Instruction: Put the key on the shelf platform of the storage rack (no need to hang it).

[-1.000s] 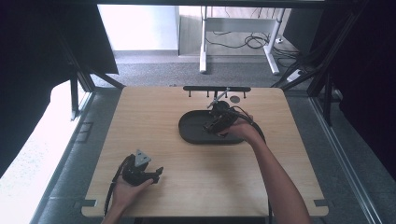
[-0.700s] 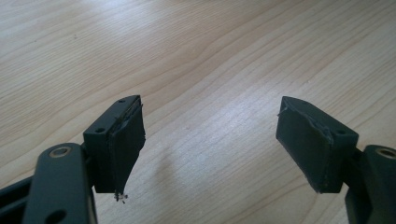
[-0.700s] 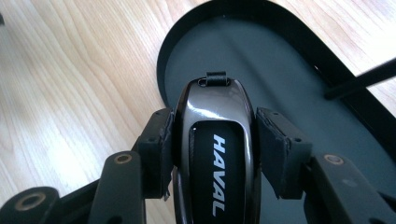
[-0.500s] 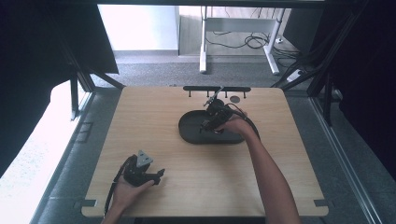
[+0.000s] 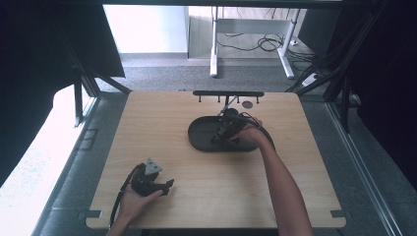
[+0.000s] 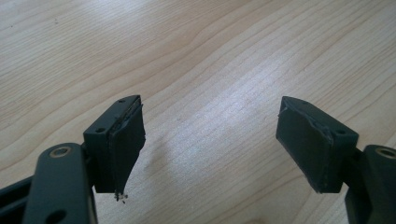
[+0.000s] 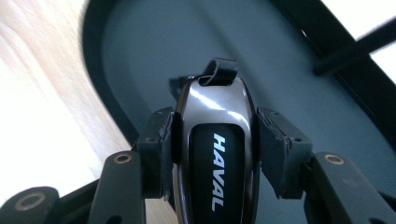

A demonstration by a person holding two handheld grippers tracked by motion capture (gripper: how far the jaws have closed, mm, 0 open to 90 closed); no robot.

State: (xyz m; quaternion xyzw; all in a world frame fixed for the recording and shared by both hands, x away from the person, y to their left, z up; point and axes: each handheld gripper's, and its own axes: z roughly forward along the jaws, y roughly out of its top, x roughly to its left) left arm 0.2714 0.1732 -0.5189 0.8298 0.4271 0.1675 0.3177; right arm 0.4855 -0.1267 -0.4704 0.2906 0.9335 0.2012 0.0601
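From above, the right claw (image 5: 221,132) sits over the dark oval tray (image 5: 199,140) on the table (image 5: 162,118), while the left claw (image 5: 167,186) rests near the front edge. The left gripper view shows its jaws spread apart over bare wood. In the right gripper view, the jaws are clamped on a black key fob (image 7: 215,149) marked HAVAL, with the tray just beyond.

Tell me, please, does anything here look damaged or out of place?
Only minor wear: the left gripper is open over the bare table, and its left pad is frayed at the lower tip. The right gripper holds a HAVAL car key squarely over the black tray; nothing spilled.
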